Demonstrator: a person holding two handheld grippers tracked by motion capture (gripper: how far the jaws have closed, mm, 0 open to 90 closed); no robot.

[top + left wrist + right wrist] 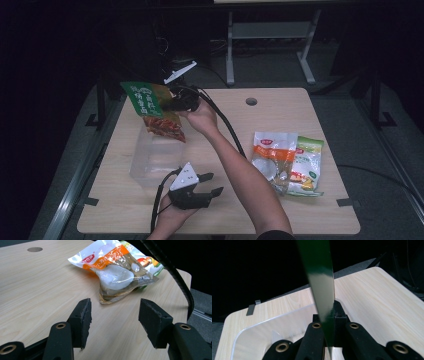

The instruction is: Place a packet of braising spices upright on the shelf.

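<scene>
The right gripper (176, 104) is pinching the green snack pouch (152, 110) by its flat top seal, jaws clamped on the film, holding it just above the clear plastic bin (152, 160). The pouch is looking light, limp and slick, so the stiff seam is the safest hold. The left gripper (210, 184) is waiting just beside the bin, jaws apart and empty.

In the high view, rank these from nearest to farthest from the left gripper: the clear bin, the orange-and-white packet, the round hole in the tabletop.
1. Clear bin: just up and left of the left gripper, its near edge almost at the gripper's body.
2. Orange-and-white packet: off to the right, past the person's forearm.
3. Round hole: at the table's far edge, plainly farthest.
</scene>
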